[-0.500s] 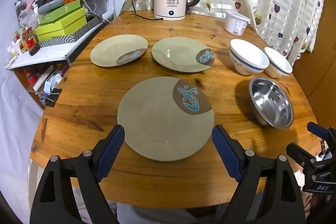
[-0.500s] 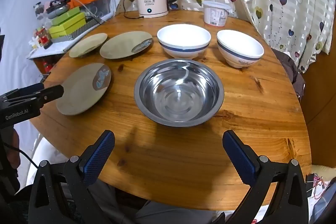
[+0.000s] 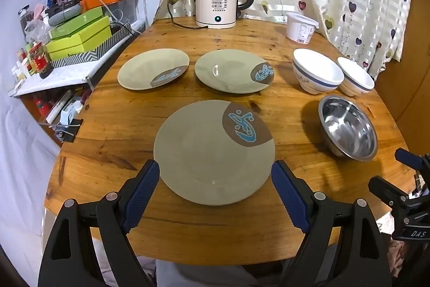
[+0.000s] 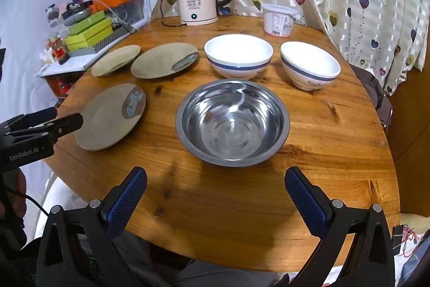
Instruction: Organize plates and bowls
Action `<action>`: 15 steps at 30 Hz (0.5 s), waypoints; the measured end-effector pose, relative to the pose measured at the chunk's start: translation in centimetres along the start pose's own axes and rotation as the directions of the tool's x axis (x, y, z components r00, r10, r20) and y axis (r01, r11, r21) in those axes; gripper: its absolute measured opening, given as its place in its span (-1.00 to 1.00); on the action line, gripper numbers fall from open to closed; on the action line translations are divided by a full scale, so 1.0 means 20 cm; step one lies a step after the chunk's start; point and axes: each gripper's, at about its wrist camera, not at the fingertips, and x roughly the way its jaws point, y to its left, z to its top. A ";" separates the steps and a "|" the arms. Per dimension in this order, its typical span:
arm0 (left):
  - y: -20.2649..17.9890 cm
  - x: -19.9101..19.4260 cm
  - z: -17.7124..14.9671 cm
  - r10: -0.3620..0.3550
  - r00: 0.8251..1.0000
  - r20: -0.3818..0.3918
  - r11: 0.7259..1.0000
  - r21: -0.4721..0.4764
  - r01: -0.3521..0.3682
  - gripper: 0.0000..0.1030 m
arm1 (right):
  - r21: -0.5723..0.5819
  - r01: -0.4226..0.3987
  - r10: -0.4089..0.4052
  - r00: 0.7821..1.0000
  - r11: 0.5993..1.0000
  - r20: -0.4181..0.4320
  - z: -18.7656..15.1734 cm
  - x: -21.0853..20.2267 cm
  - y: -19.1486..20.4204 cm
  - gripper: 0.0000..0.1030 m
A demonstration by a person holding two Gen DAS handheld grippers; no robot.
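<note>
Jaws of my left gripper (image 3: 215, 174) gape around the near plate (image 3: 212, 152); my right gripper (image 4: 215, 179), also wide open, has the steel bowl (image 4: 232, 123) at twelve o'clock.

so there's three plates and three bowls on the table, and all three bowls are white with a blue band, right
Not quite. Only two bowls are white with a blue band; the third is a plain steel bowl, nearest in the right wrist view. The three plates and three bowls on the table are right.
</note>
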 end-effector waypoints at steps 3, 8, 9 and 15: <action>0.01 0.00 0.00 -0.005 1.000 -0.006 1.000 -0.008 0.005 0.66 | 0.002 0.001 -0.001 1.000 1.000 0.000 0.00 0.00 -0.01 1.00; 0.02 0.02 0.00 -0.014 1.000 -0.014 1.000 -0.015 0.014 0.66 | -0.001 0.006 -0.006 1.000 1.000 0.001 0.00 0.01 0.00 1.00; 0.02 0.02 0.00 -0.013 1.000 -0.016 1.000 -0.014 0.013 0.66 | -0.002 0.007 -0.007 1.000 1.000 0.003 -0.01 0.01 0.00 1.00; 0.02 0.03 0.00 -0.005 1.000 -0.014 1.000 -0.010 0.005 0.66 | -0.002 0.004 -0.004 1.000 1.000 0.001 0.00 0.01 -0.01 1.00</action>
